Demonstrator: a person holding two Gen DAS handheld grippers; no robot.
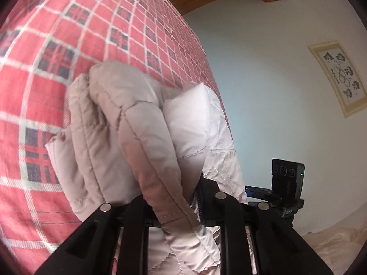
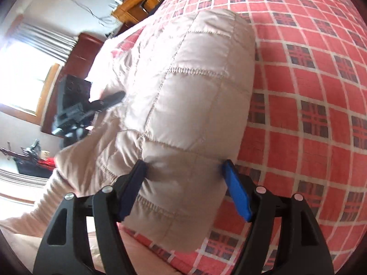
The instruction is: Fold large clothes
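A pale beige quilted jacket point(image 1: 128, 123) lies bunched on a bed with a red checked sheet point(image 1: 45, 91). In the left wrist view a thick fold of it runs down between the fingers of my left gripper point(image 1: 174, 197), which is shut on it; the fabric hides the fingertips. In the right wrist view the jacket point(image 2: 188, 91) is a padded roll. My right gripper point(image 2: 185, 171) clamps its near end between two blue pads point(image 2: 236, 192), held wide apart by the bulk. The left gripper point(image 2: 91, 107) grips the jacket's left side.
The red checked sheet point(image 2: 309, 114) spreads to the right of the jacket. A wooden desk point(image 2: 135, 6) and a window point(image 2: 25, 80) stand beyond the bed. A framed picture point(image 1: 337, 78) hangs on the white wall. The right gripper's body point(image 1: 286, 183) shows beside the jacket.
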